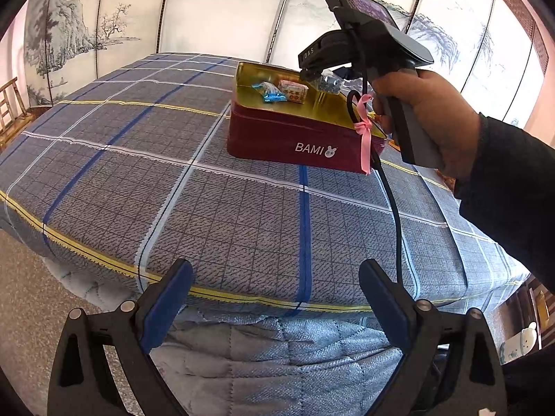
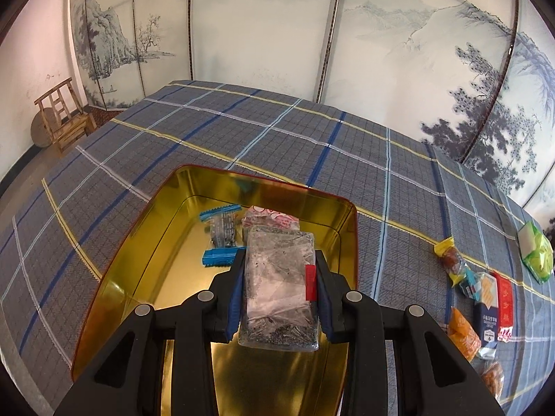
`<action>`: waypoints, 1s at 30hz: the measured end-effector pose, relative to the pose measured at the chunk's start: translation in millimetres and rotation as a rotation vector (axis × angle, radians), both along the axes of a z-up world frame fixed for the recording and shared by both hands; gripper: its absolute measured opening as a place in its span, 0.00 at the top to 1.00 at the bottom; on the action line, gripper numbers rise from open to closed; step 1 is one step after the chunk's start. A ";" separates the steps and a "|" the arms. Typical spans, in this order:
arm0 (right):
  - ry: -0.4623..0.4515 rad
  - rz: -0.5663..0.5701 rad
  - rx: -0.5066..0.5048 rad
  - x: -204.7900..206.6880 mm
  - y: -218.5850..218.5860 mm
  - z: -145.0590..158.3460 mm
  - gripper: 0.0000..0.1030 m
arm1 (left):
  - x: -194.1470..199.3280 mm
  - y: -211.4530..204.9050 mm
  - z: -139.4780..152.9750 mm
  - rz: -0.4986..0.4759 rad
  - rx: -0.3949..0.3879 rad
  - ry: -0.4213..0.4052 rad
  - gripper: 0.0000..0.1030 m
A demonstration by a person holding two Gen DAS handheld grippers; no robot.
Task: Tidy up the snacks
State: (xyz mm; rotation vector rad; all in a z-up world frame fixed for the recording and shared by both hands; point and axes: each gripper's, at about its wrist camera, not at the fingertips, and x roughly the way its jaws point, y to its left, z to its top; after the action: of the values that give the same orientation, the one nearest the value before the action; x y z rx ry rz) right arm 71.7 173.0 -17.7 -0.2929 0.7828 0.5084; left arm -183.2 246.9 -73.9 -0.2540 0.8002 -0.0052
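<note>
I see a bed under a blue-grey plaid sheet point(image 2: 277, 131) before painted landscape screens point(image 2: 263, 27). On it, my right tongs point(image 2: 279, 274) clamp a clear-wrapped grey snack block point(image 2: 277, 277) over the gold-lined red tin point(image 2: 138, 242), which holds a blue-ended wrapped candy point(image 2: 220, 232) and a pink-and-white packet point(image 2: 274, 220), partly hidden. My left tongs point(image 1: 275, 287) gape wide, holding nothing; loose mixed packets point(image 2: 485, 298) lie right, cut off.

Both views are bright and evenly lit by diffuse daylight, with soft shadows. Strong fisheye distortion bends the edges, with dark vignetted corners. The tin point(image 2: 138, 242) interior shows golden glare.
</note>
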 end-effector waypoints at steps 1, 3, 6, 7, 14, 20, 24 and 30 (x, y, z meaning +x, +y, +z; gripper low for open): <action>0.002 0.004 -0.003 -1.0 1.4 -1.4 0.64 | -0.4 0.8 -0.1 0.001 0.000 -0.001 0.08; 0.008 0.007 -0.004 -2.7 3.3 -3.8 0.64 | -1.4 1.8 0.0 0.002 0.000 -0.003 0.08; 0.023 0.009 -0.013 -3.0 5.7 -9.0 0.64 | -2.2 1.5 -0.3 0.002 0.004 -0.003 0.08; 0.028 0.009 -0.015 -2.9 6.0 -10.6 0.64 | -2.2 1.7 -0.4 0.002 0.005 -0.003 0.08; 0.046 0.007 -0.019 -3.6 6.1 -15.6 0.64 | -2.0 1.5 -0.8 0.001 0.010 -0.001 0.08; 0.050 0.009 -0.017 -4.2 6.1 -15.2 0.64 | -2.1 -1.6 -1.5 0.000 0.025 0.001 0.08; 0.057 0.012 -0.019 -4.0 6.4 -17.0 0.64 | -2.7 -2.1 -1.6 0.000 0.027 0.002 0.08; 0.067 0.014 -0.026 -3.8 4.5 -21.2 0.64 | -2.8 -3.2 -4.9 -0.003 0.023 0.015 0.07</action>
State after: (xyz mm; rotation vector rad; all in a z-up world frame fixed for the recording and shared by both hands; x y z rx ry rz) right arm 67.9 177.5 -38.9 -0.3066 0.8532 0.5237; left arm -186.0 243.7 -78.9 -0.2314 0.8156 0.0033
